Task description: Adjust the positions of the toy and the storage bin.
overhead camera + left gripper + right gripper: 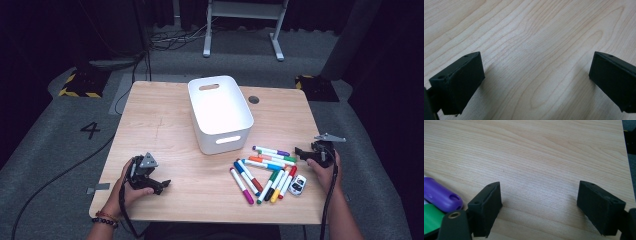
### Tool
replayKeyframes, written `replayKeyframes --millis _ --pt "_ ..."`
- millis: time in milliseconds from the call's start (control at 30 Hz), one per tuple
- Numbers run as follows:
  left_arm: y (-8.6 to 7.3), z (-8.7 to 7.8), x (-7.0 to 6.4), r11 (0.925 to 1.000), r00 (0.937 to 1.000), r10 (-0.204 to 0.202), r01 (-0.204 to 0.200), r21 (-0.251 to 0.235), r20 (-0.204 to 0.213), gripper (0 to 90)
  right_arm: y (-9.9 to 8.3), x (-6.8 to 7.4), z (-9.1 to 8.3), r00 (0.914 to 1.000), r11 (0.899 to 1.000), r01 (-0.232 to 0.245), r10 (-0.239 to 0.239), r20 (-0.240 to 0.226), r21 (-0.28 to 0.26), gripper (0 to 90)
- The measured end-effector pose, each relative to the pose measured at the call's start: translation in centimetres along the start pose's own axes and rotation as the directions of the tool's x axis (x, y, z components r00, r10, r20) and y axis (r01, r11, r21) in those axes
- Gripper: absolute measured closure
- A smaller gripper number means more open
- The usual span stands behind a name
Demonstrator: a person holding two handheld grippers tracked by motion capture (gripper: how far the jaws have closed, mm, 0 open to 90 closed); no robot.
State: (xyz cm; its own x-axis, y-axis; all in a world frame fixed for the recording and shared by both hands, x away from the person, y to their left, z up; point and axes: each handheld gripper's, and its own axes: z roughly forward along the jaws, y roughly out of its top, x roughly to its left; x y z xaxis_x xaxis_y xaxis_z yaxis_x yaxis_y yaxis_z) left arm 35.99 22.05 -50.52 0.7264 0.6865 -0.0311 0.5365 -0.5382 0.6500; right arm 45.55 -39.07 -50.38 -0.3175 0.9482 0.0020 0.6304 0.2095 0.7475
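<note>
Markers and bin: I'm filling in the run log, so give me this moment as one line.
left gripper: open, empty | right gripper: open, empty, beside markers | markers: on table | bin: empty

High view: a single dark numeral "4" (90,130) is marked on the grey floor (45,150) to the left of the table (160,125). Two black-and-yellow hazard-striped floor markings (80,86) lie on that floor beyond the table's far corners, one at each side; they carry no lettering. Left and right gripper views: no legible text, label or brand.
</note>
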Motion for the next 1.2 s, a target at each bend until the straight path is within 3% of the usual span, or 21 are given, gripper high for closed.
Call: replayKeyframes --millis 167,433,567,700,767,933,1067,1133,1200 --pt "0.0 0.0 0.0 1.0 1.0 0.0 0.0 -0.001 0.0 0.2 0.0 0.0 0.0 1.0 1.0 -0.003 0.003 -0.004 -0.001 19.8" --pt "0.0 0.0 0.0 1.0 1.0 0.0 0.0 0.0 0.0 0.1 -0.2 -0.6 -0.4 0.998 0.999 -0.032 0.031 -0.055 -0.031 24.3" --pt "0.0 0.0 0.0 1.0 1.0 0.0 0.0 0.0 0.0 0.2 0.4 -0.1 -1.0 0.9979 0.999 -0.002 -0.001 -0.065 -0.041 24.5" --pt "0.0 0.0 0.0 1.0 1.0 0.0 0.0 0.0 0.0 0.2 1.3 0.5 -2.1 0.9957 0.996 0.03 -0.037 -0.084 -0.088 24.2" --pt "0.0 0.0 0.0 1.0 1.0 0.0 0.0 0.0 0.0 0.2 2.4 1.5 -3.1 0.9934 0.991 0.069 -0.079 -0.083 -0.112 23.6" --pt "0.0 0.0 0.0 1.0 1.0 0.0 0.0 0.0 -0.001 0.2 4.1 3.3 -4.3 0.9866 0.983 0.1 -0.118 -0.113 -0.156 23.9" --pt "0.0 0.0 0.0 1.0 1.0 0.0 0.0 0.0 0.0 0.2 5.5 5.1 -4.6 0.9777 0.977 0.106 -0.136 -0.16 -0.186 24.4" --pt "0.0 0.0 0.0 1.0 1.0 0.0 0.0 0.0 0.0 0.2 5.8 5.6 -4.6 0.974 0.974 0.127 -0.158 -0.162 -0.187 24.6" --pt "0.0 0.0 0.0 1.0 1.0 0.0 0.0 0.0 -0.001 0.2 7.0 7.0 -4.5 0.9695 0.97 0.145 -0.178 -0.168 -0.195 25.2"
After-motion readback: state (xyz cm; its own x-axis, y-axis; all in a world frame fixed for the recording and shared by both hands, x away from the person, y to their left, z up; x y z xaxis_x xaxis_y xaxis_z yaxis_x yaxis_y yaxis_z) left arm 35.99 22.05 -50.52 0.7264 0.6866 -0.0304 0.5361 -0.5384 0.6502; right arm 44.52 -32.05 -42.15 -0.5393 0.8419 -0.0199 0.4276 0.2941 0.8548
